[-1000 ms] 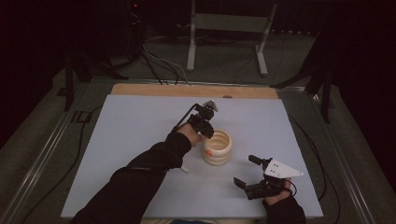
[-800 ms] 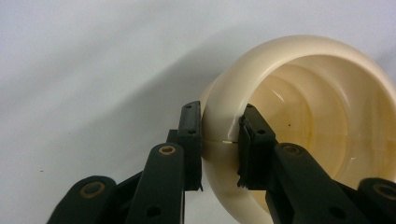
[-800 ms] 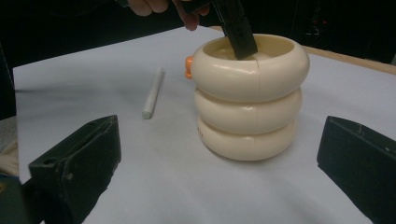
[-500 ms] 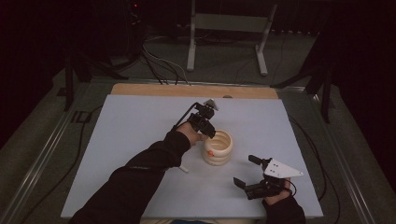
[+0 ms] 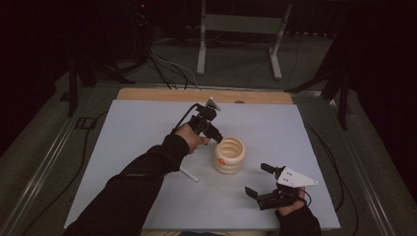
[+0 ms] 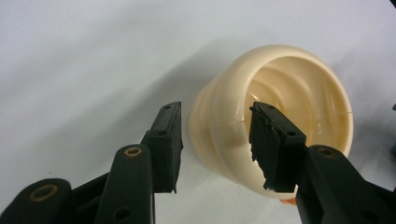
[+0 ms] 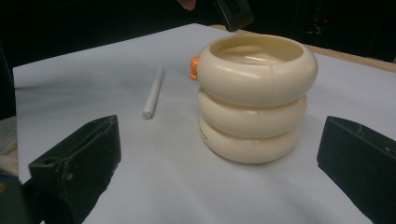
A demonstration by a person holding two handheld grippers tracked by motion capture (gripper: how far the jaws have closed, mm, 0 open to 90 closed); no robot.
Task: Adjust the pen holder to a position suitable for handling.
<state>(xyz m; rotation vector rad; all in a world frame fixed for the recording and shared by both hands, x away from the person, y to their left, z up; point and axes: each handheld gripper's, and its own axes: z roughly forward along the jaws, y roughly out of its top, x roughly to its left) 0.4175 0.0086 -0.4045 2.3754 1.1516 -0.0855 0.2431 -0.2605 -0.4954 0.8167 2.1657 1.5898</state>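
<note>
The left tool [image 5: 216,139] has just been opening its jaws, and they straddle the rim of the cream ring cup [image 5: 229,155] without pinching, maybe letting go. The right tool [image 5: 262,180] waits wide open, just beside the cup on the tabletop [image 5: 147,128].

At the centre of the high view stands a cream ringed holder [image 5: 229,155], plain and unpatterned, with a small orange tab [image 5: 222,161] on its left side. A white stick [image 5: 189,174] lies lower left of it on the pale grey-blue mat [image 5: 147,128]. Both grippers' jaws are black.
</note>
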